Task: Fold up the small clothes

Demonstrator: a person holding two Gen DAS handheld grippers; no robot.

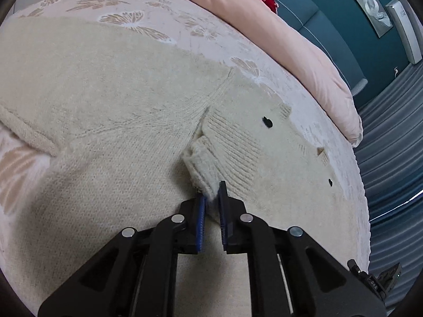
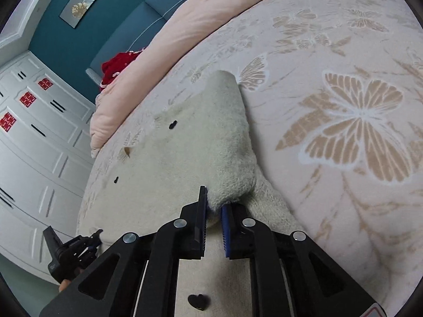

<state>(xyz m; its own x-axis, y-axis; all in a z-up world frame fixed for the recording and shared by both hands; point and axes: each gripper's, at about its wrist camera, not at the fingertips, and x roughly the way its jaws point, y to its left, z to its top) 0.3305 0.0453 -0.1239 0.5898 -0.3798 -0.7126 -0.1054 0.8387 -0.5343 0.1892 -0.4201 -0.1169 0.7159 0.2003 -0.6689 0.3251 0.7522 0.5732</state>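
The cream knitted sweater [image 1: 111,111] lies spread on the butterfly-patterned bed [image 2: 343,66], running up-frame. The left hand-held gripper [image 1: 211,198] clamps its ribbed cuff; the right hand-held gripper [image 2: 214,206] pinches a fuzzy fold.

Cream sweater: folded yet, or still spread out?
Partly folded. The cream sweater lies mostly flat on the bedspread, but each gripper, left and right, pinches a raised fold.

**A:** Where's there room on this bed?

**B:** The butterfly bedspread [image 2: 343,132] right of the cream sweater [image 2: 185,153] is bare, wide-open sheet. The far side's blocked: a pink duvet [image 2: 164,42] heaps along that edge. On the left, the mattress drops off toward the white wardrobe [image 2: 39,145].
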